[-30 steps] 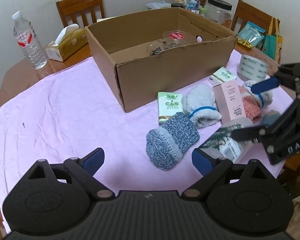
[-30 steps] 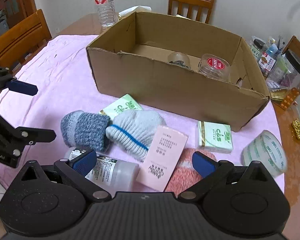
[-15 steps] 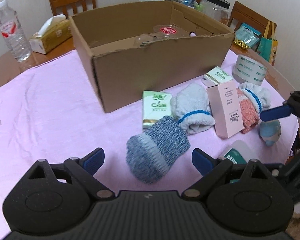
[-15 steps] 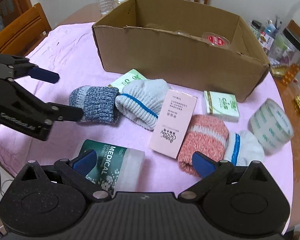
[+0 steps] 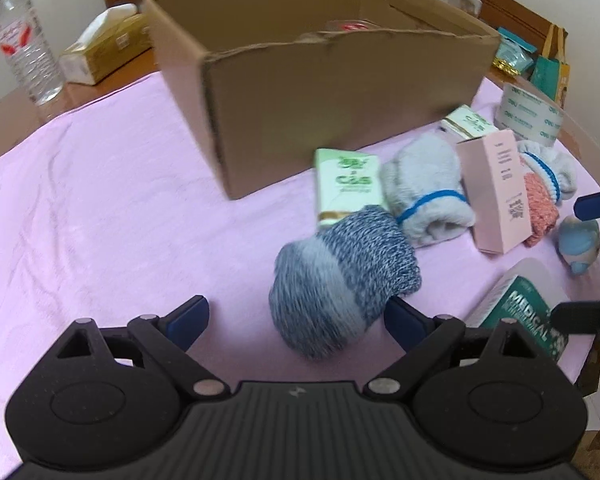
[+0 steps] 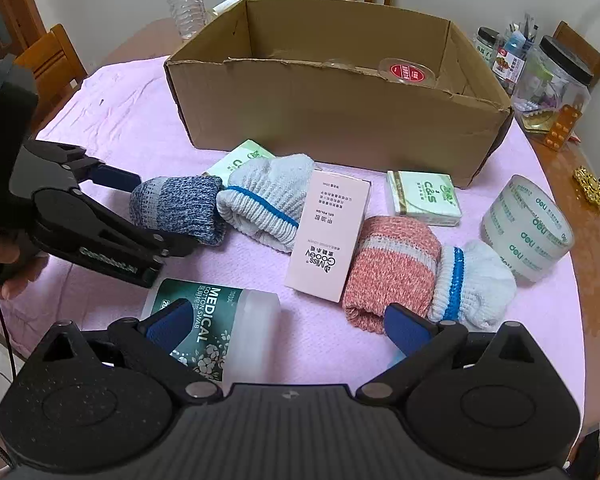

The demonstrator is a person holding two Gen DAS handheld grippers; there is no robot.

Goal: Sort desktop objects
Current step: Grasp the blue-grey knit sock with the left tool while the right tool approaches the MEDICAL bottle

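Read the labels first: the swab tub (image 6: 216, 332) says "MEDICAL COTTON SWAB", the pink box (image 6: 328, 236) "Miss Gooey", the tissue packs (image 6: 424, 198) "C&S". Everything lies on a pink cloth (image 5: 100, 208) over a wooden table, chairs around. Your left gripper (image 5: 296, 316) is wide open astride the blue-grey knitted sock (image 5: 340, 276), holding nothing. Your right gripper (image 6: 284, 320) is open, empty, above the tub. The carton (image 6: 332, 108) stands behind.
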